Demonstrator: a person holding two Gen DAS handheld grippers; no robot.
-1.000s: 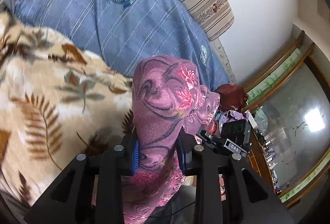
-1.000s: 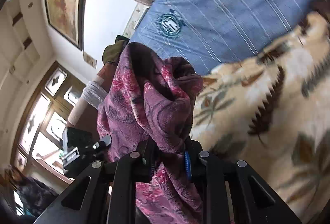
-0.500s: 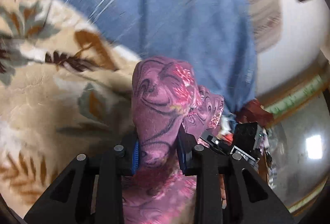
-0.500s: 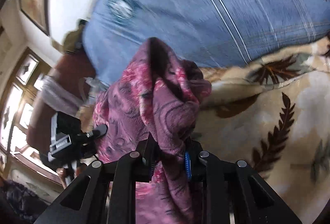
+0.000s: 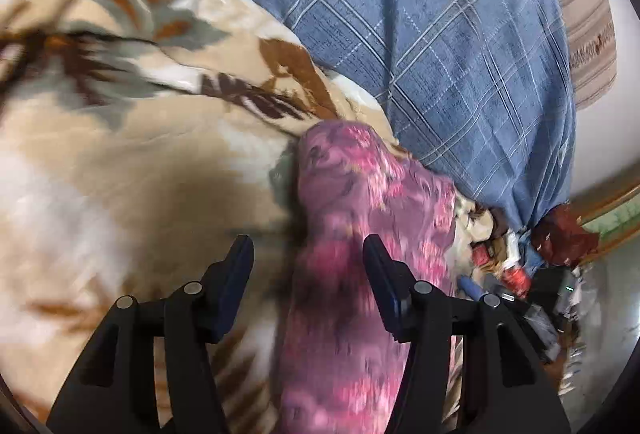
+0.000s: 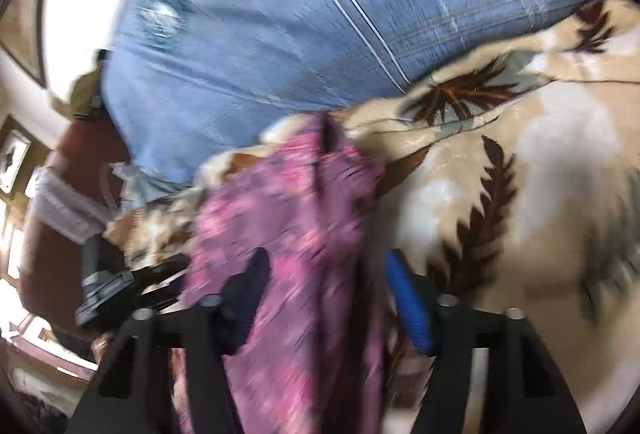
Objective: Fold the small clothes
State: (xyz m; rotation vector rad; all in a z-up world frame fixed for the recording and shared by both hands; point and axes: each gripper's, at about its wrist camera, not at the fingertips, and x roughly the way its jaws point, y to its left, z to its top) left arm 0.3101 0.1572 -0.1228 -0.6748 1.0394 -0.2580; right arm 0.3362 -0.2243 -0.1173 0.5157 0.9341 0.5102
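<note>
1. The small cloth [image 5: 352,234] between the fingers of the left gripper [image 5: 308,274] is purple and pink, with pink flowers and dark swirls.
2. Seen from the right gripper [image 6: 326,282], the same cloth [image 6: 296,234] is purple with pink blotches.
3. The blanket [image 5: 120,174] under and beside the grippers is tan and white, with brown leaves and grey-green leaves.
4. The bed cover [image 5: 460,74] past the fingertips is blue with thin white lines and a round dark-blue and white badge.
5. The pillow [image 5: 588,26] beyond it is tan with brown stripes.
6. The left gripper is black with dark blue pads [image 5: 240,282].
7. The right gripper is black with a bright blue pad [image 6: 408,306].
</note>
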